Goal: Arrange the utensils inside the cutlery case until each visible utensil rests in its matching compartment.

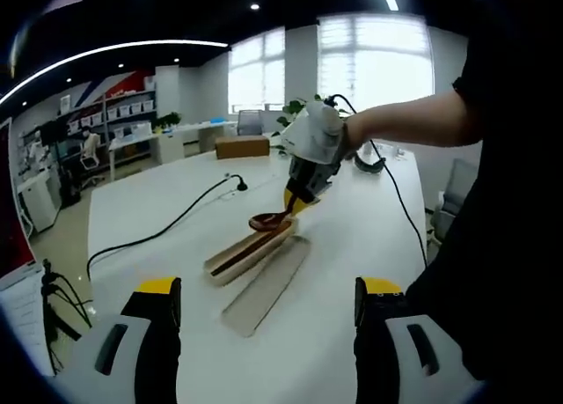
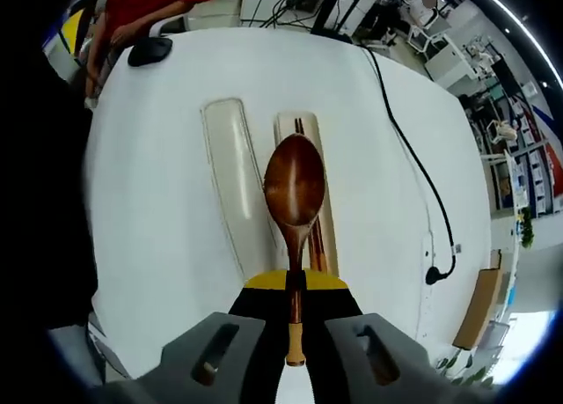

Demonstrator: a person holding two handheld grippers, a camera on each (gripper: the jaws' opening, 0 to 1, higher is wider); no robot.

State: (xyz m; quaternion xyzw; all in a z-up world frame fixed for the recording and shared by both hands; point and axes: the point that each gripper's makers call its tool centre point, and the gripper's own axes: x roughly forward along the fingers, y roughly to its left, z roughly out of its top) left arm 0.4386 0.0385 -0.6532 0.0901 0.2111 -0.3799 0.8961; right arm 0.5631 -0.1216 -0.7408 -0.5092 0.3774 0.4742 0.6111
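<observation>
Closest to the camera in the right gripper view, the right gripper [image 2: 295,285] has its two jaws pressed together on the thin handle of a brown wooden spoon [image 2: 295,193], and the pale end of the handle sticks back between the grey jaw arms. The spoon's round bowl points straight out ahead of the jaws and hangs over the open cutlery case [image 2: 330,188], which lies right under the gripper. Inside the case, dark sticks that look like chopsticks [image 2: 315,246] lie along its length, partly hidden by the spoon. The case lid [image 2: 230,171] lies flat just to the left of the case, side by side with it. Both sit on a big white table [image 2: 149,237]. A black cable [image 2: 413,157] runs across the table to the right of the gripper. Far ahead and to the left, a black mouse-shaped thing [image 2: 149,50] sits at the table's edge, near a person in a red top. In the left gripper view, the left gripper [image 1: 268,312] has its jaws wide apart, holding nothing, low over the white table [image 1: 149,210]. Ahead of it lies the lid [image 1: 266,285], and just past that the case [image 1: 242,254] with something dark inside. The right gripper [image 1: 295,203] comes in from the right on a bare arm, and its spoon [image 1: 268,221] tips down over the far end of the case. The cable [image 1: 167,226] trails off to the left.
</observation>
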